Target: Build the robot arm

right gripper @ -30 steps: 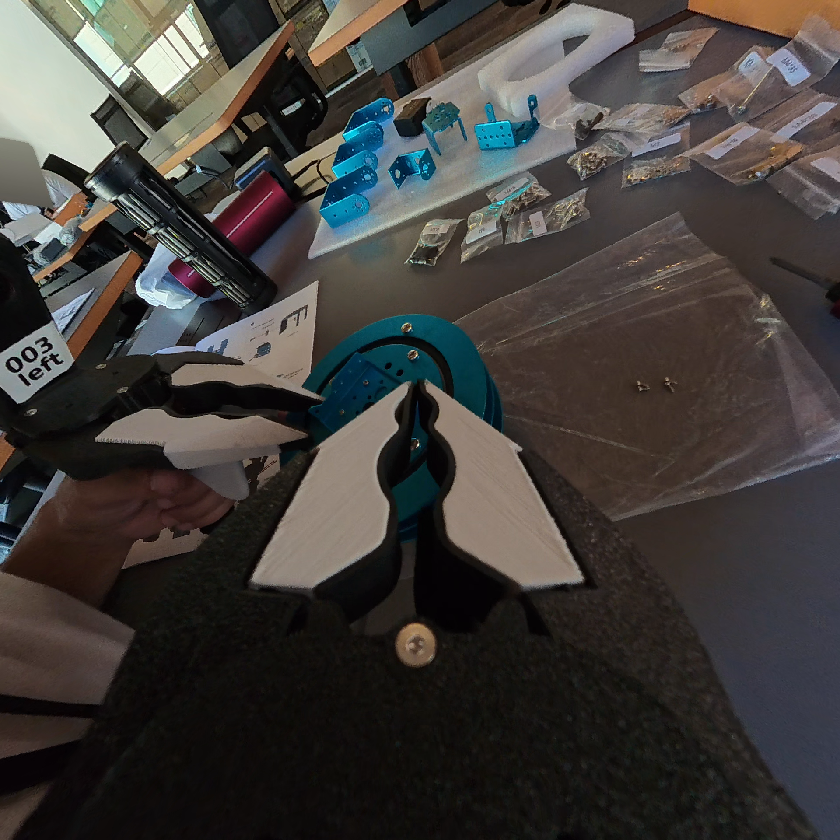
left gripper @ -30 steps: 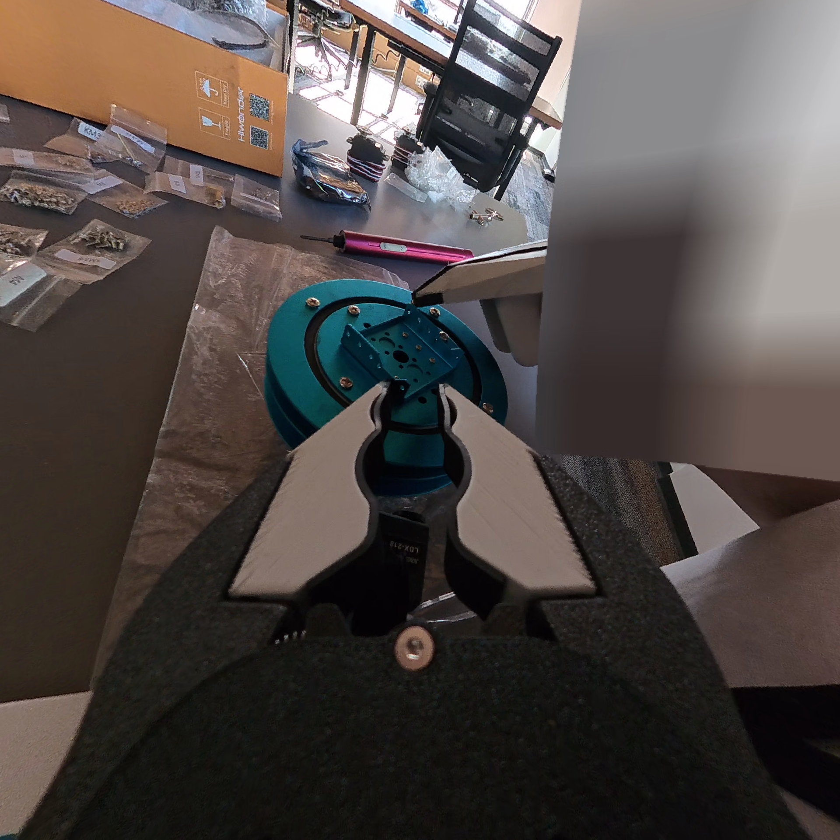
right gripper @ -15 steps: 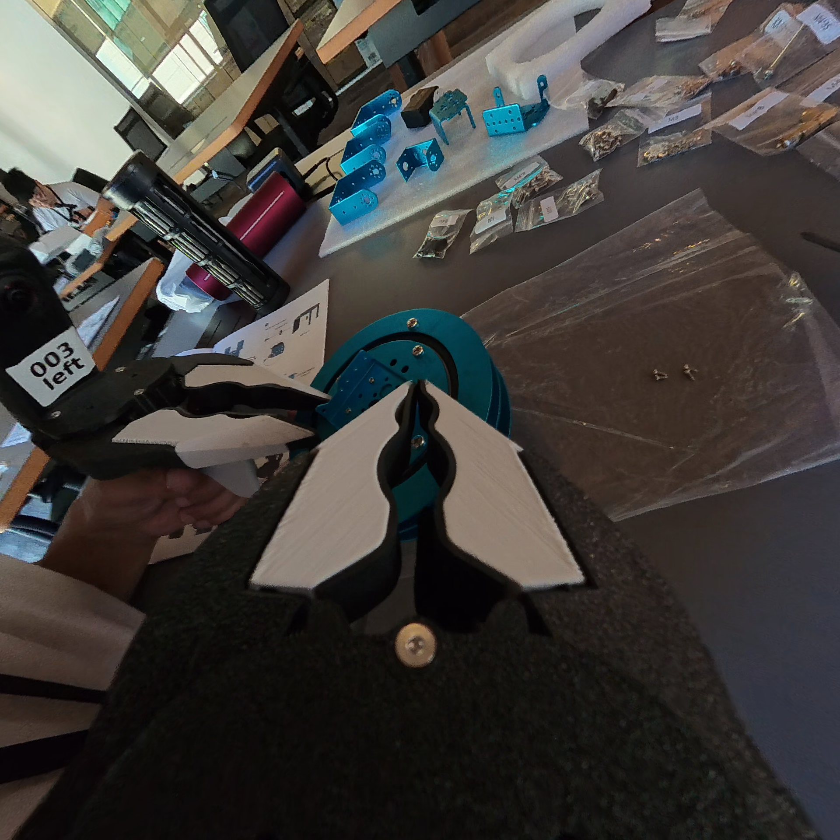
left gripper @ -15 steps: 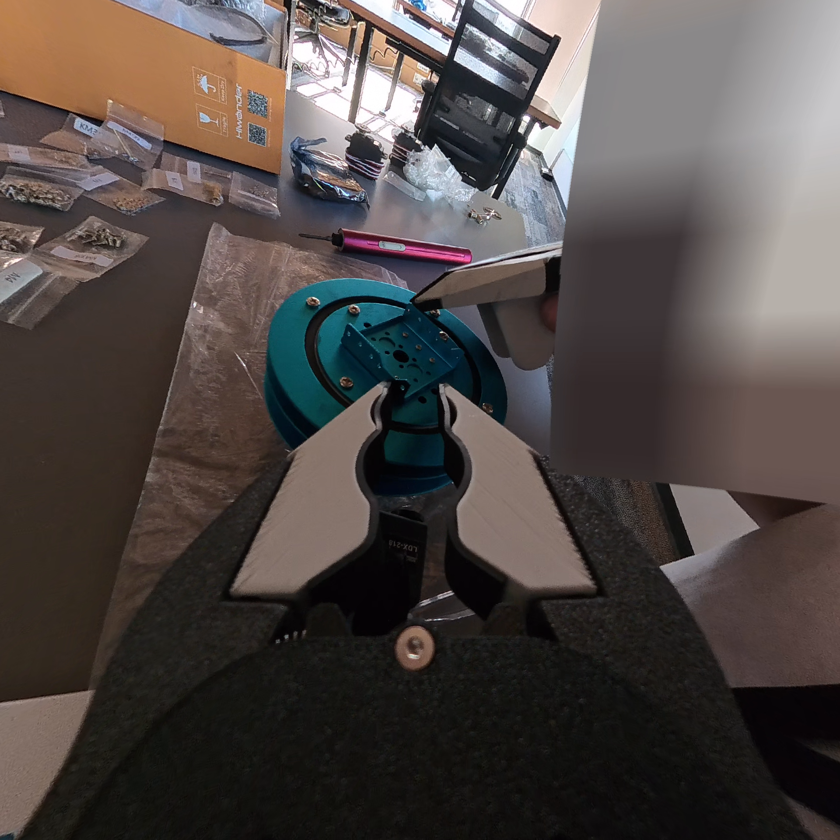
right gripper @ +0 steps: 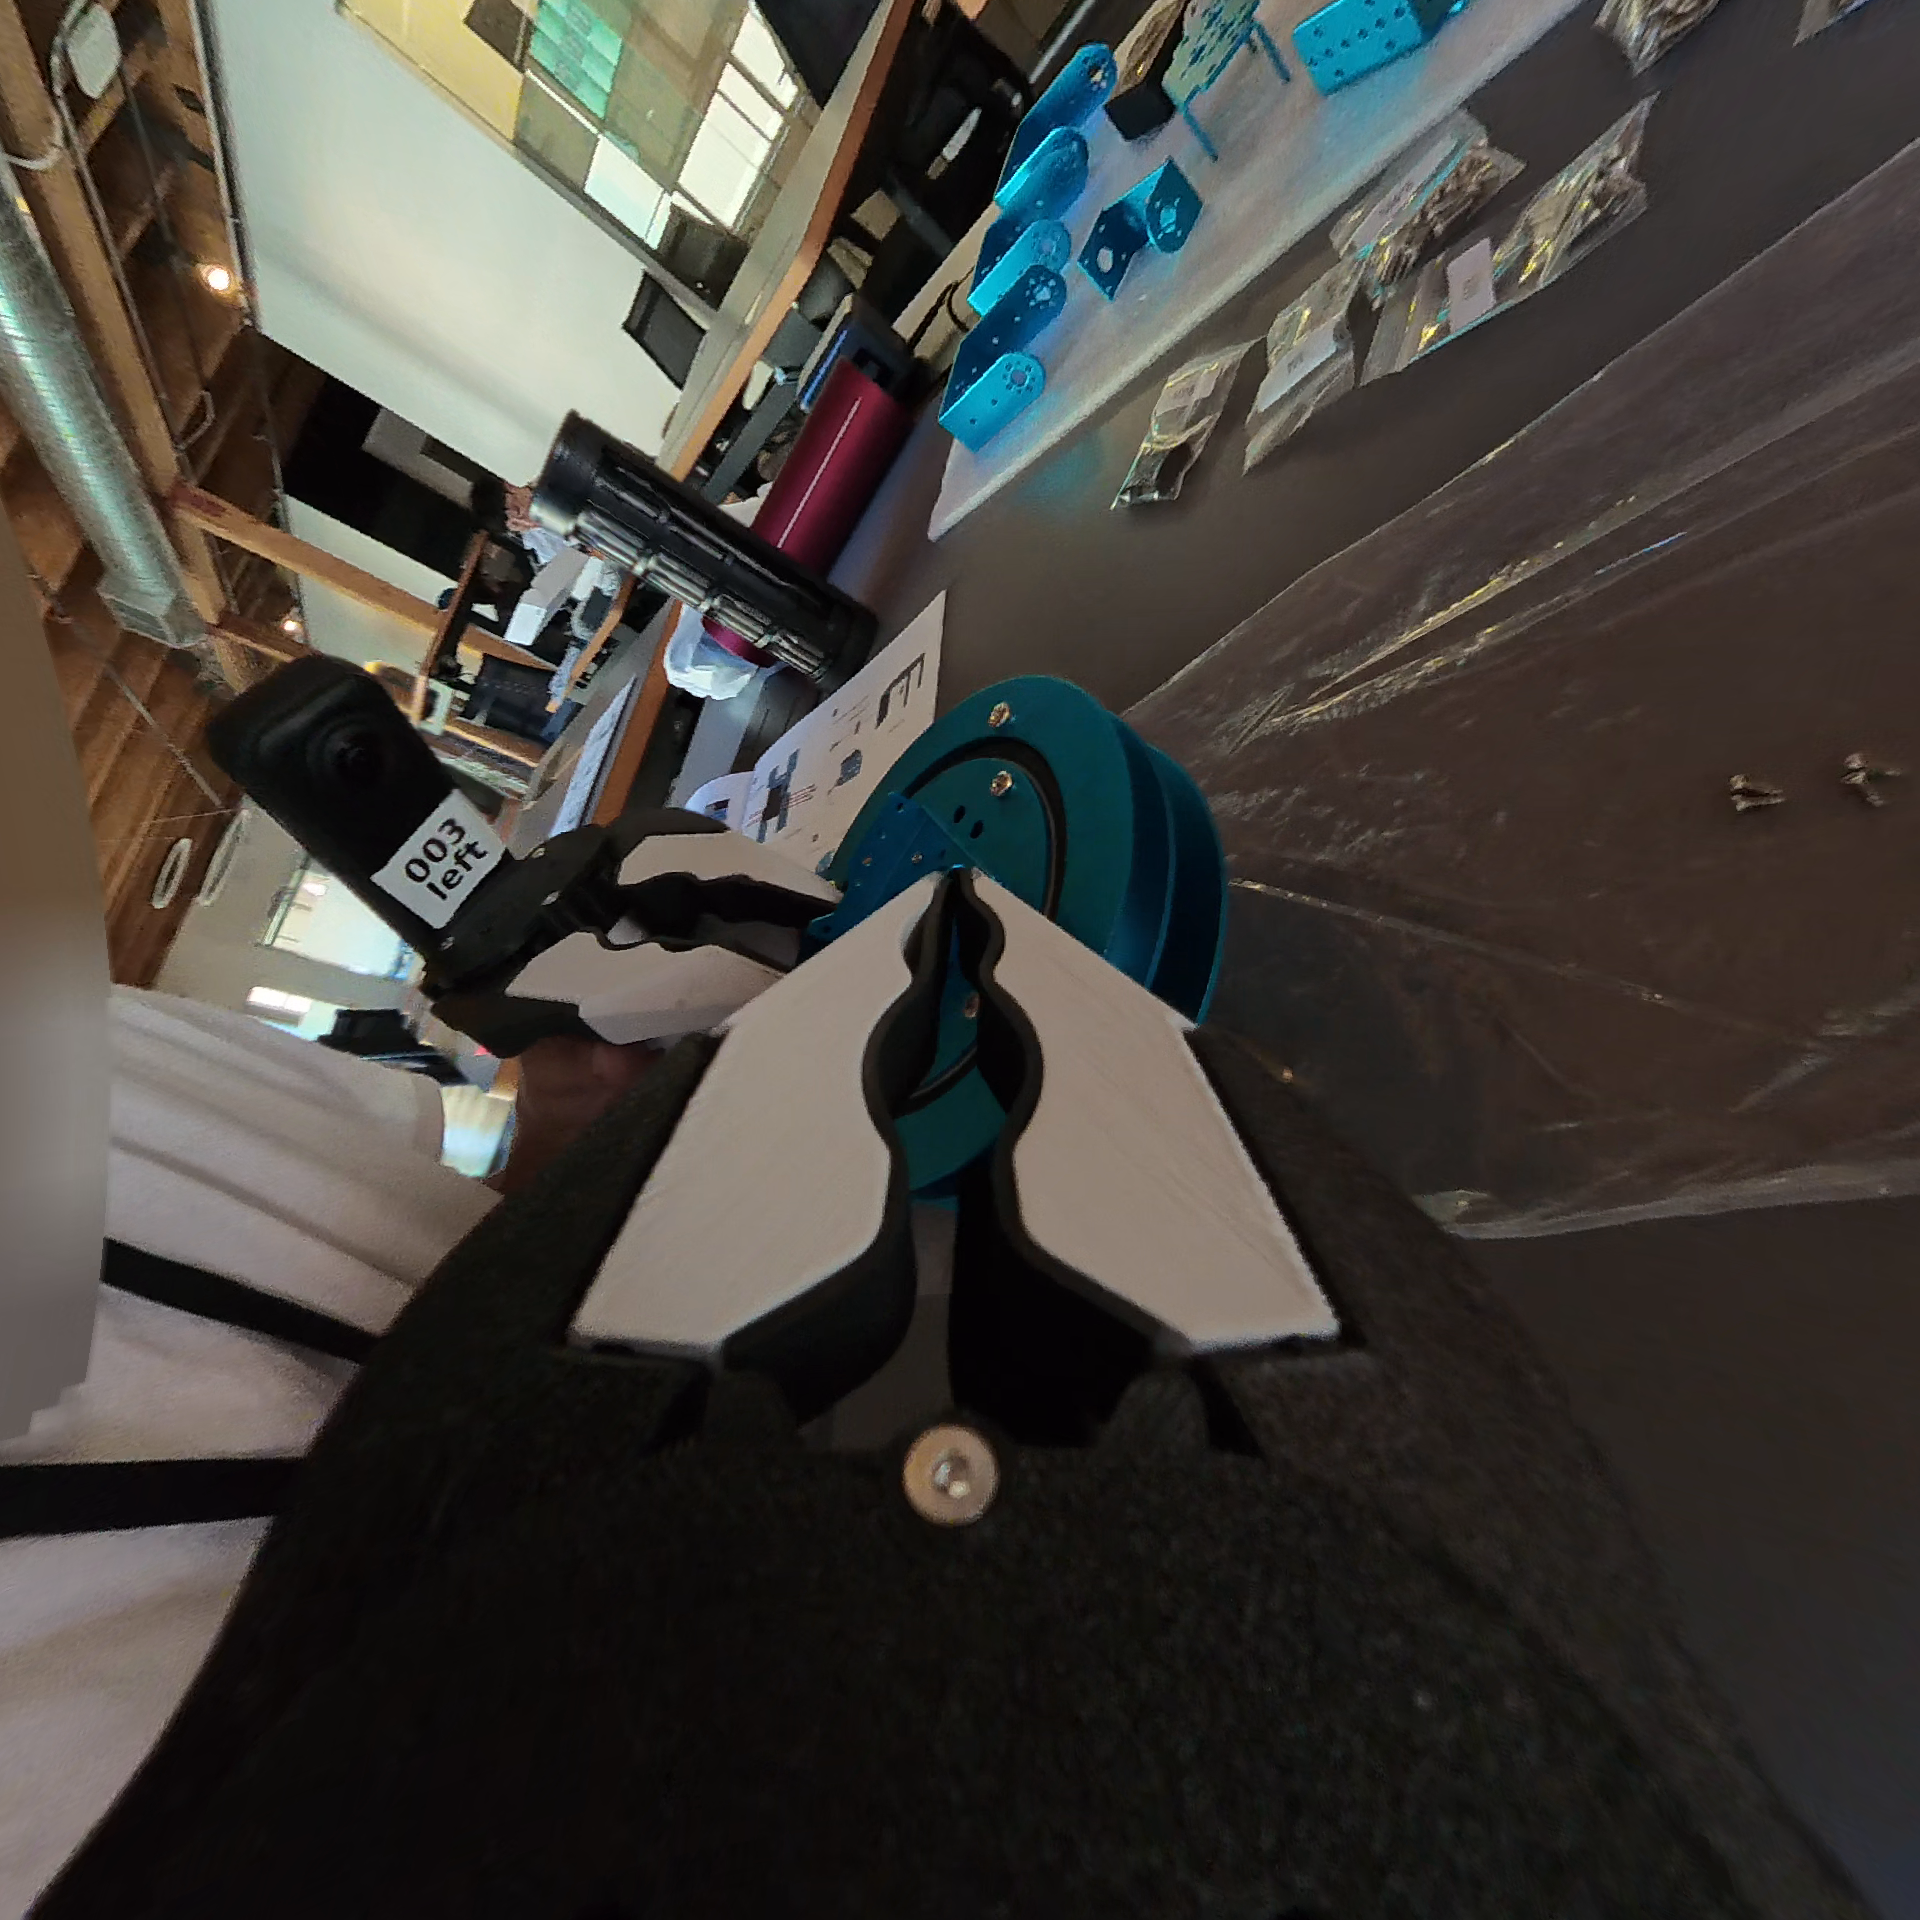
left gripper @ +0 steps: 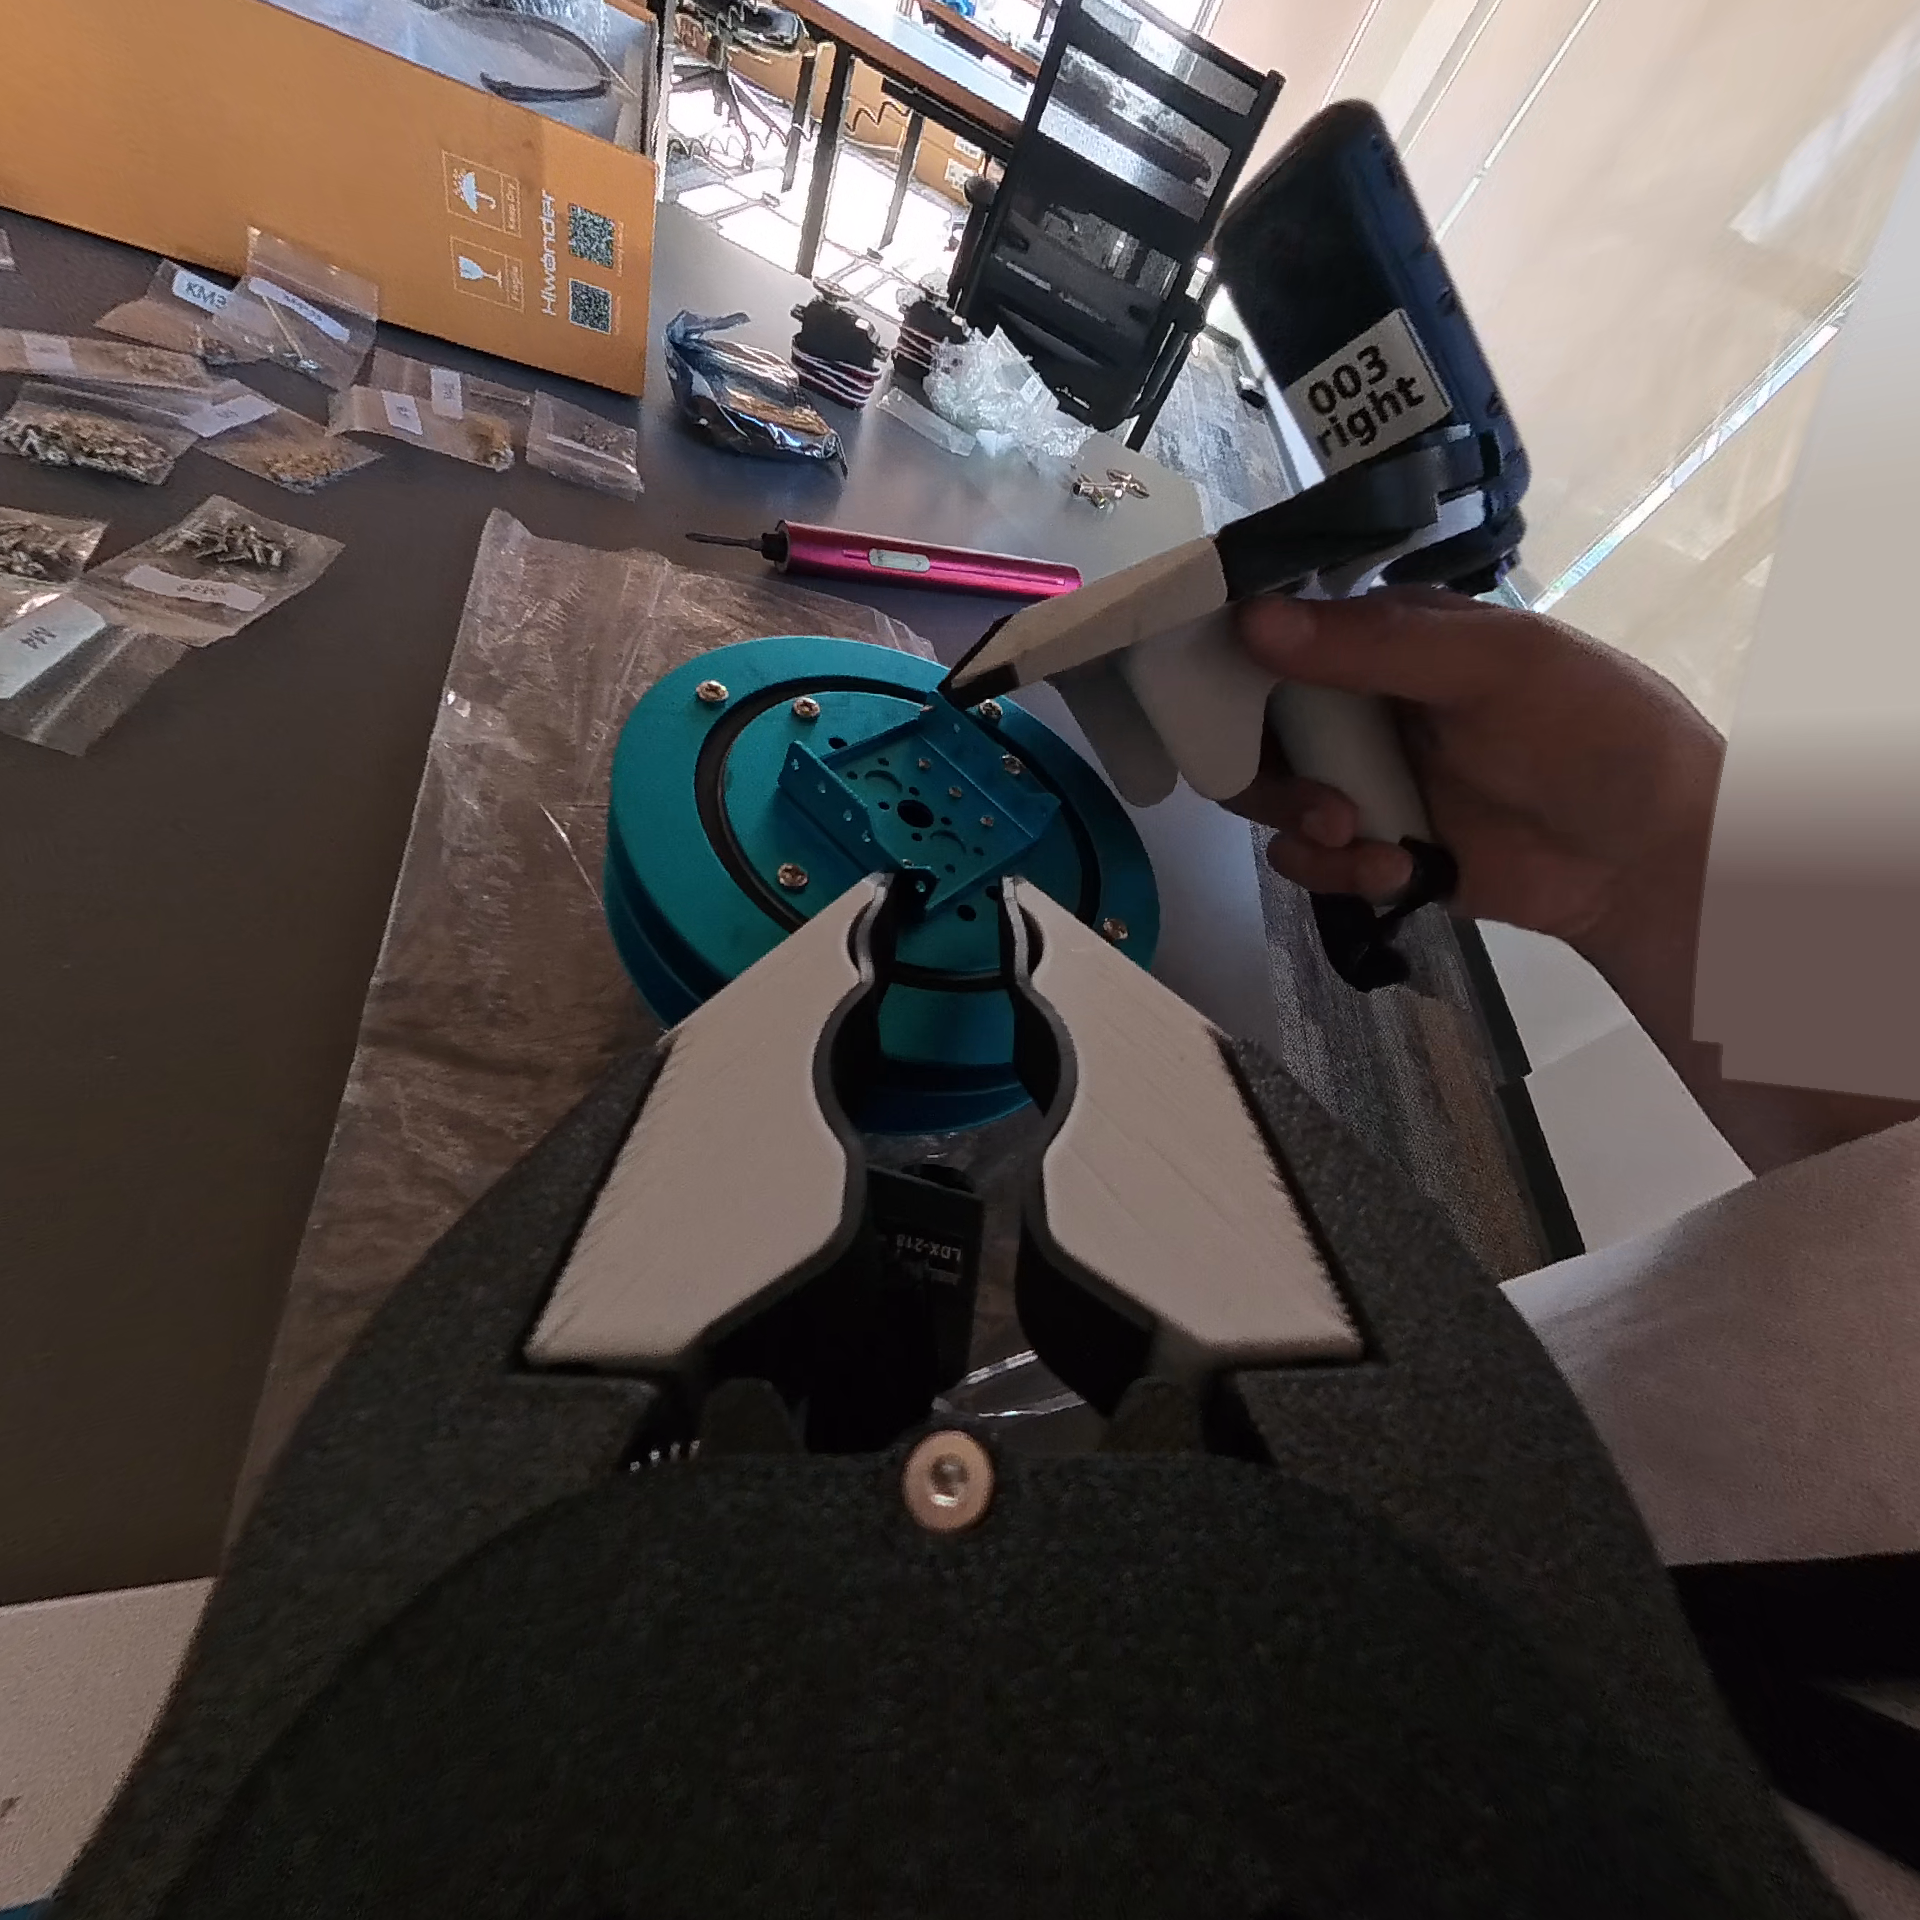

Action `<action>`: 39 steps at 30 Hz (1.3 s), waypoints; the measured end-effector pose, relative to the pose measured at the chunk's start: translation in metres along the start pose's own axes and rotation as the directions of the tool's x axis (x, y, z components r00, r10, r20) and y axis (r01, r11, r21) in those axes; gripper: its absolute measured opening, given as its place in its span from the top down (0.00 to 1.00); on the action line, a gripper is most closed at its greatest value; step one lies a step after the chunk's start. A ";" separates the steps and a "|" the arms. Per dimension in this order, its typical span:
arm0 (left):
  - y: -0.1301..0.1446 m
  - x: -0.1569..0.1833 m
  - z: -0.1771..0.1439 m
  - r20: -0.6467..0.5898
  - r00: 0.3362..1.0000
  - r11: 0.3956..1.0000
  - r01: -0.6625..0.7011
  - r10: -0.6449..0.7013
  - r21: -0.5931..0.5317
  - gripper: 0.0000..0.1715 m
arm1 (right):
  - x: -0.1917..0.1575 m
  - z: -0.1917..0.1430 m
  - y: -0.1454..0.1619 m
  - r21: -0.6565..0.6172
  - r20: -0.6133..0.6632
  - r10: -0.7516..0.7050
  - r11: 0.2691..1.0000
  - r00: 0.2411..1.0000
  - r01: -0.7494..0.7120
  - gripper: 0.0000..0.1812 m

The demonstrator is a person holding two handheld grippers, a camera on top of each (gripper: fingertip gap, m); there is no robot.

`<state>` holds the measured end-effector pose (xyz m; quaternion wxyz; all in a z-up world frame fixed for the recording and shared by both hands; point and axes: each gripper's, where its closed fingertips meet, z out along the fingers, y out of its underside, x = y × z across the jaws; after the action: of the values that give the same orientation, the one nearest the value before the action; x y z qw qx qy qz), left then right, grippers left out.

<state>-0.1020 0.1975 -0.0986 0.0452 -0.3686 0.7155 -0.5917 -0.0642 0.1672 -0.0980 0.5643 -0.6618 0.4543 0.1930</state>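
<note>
Blue bracket (left gripper: 920,795): perforated sheet-metal piece with upturned flanges; sits on the inner disc of the round base, caught between the two claws at opposite corners
Black block (left gripper: 925,1247): small labelled unit on the counter (left gripper: 156,935), seen low between the left fingers; touched by neither claw
Left claw (left gripper: 943,891): narrow; tips closed about the near corner of the bracket
Teal round base (left gripper: 675,790): thick stacked disc with a dark ring and screws round its top; stands on the clear sheet, near the counter's edge
Right claw (right gripper: 958,881): closed to a slit; its tip meets the bracket's far flange; whether it nips the sheet or only touches it, I cannot tell; a hand (left gripper: 1507,790) grips its trigger handle
Handling note: thin metal, held only at its corners; judged apt to pivot or slip; an even, level hold from both sides looks wise, with the flanges kept clear of the base's screw heads
Clear plastic sheet (left gripper: 499,831): spread flat on the counter; two loose screws (right gripper: 1756,792) lie on it, well apart from the base
Pink screwdriver (left gripper: 935,571): lies beyond the base; untouched
Hardware bags (left gripper: 208,545): small labelled packets, scattered farther left
Cardboard box (left gripper: 312,156): at the counter's far side
Spare blue brackets (right gripper: 1029,312): laid out on white foam, well apart
</note>
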 end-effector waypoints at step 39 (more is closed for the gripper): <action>0.001 0.000 0.001 -0.001 1.000 1.000 -0.011 0.011 -0.006 0.90 | -0.016 -0.001 0.006 -0.104 0.097 -0.209 0.970 0.973 0.219 0.83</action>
<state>-0.1020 0.1969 -0.0996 0.0469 -0.3646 0.7193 -0.5894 -0.0780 0.1724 -0.0887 0.5621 -0.7291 0.3439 0.1848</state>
